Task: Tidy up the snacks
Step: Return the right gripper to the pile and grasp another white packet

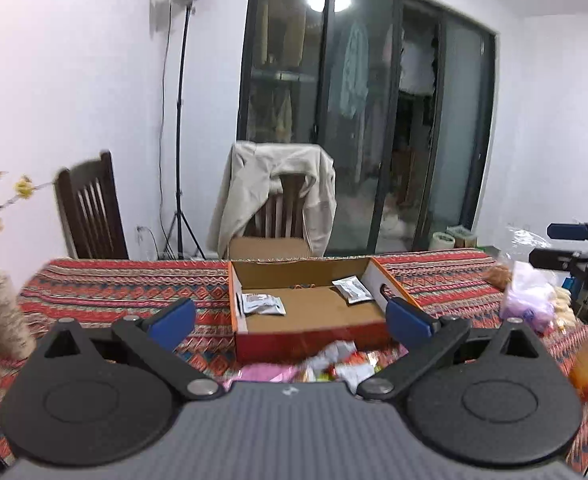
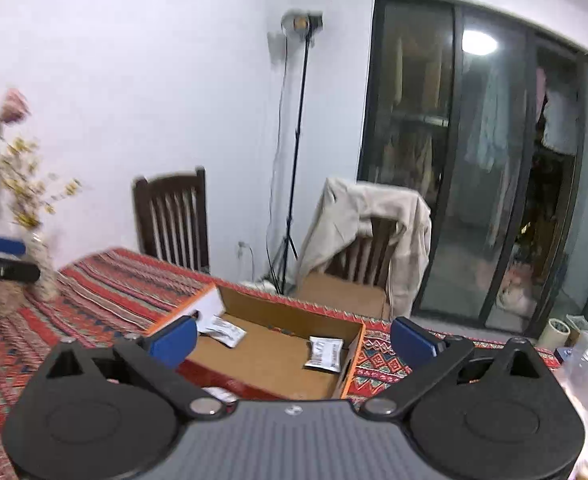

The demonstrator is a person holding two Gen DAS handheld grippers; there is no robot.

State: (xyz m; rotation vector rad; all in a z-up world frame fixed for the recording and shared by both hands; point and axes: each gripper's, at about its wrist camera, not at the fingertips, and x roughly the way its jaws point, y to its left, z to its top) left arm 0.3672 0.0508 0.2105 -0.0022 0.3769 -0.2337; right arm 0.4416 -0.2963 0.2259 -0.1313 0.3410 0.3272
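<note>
The box (image 1: 310, 312) sits mid-table on the patterned cloth (image 1: 125, 284) — open, shallow cardboard, light but stiff, best gripped by a side wall. Just before it lies the snack pile (image 1: 334, 364): small crinkly packets, light, slippery, pinched at a sealed edge. Two white packets (image 1: 262, 304) lie inside. Left gripper (image 1: 289, 318) and right gripper (image 2: 291, 340) both gape wide, empty.

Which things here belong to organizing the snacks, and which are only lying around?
Belong: cardboard box; two white packets inside it; loose snack pile in front.
Lying around: draped chair; light stand; flower vase.
</note>
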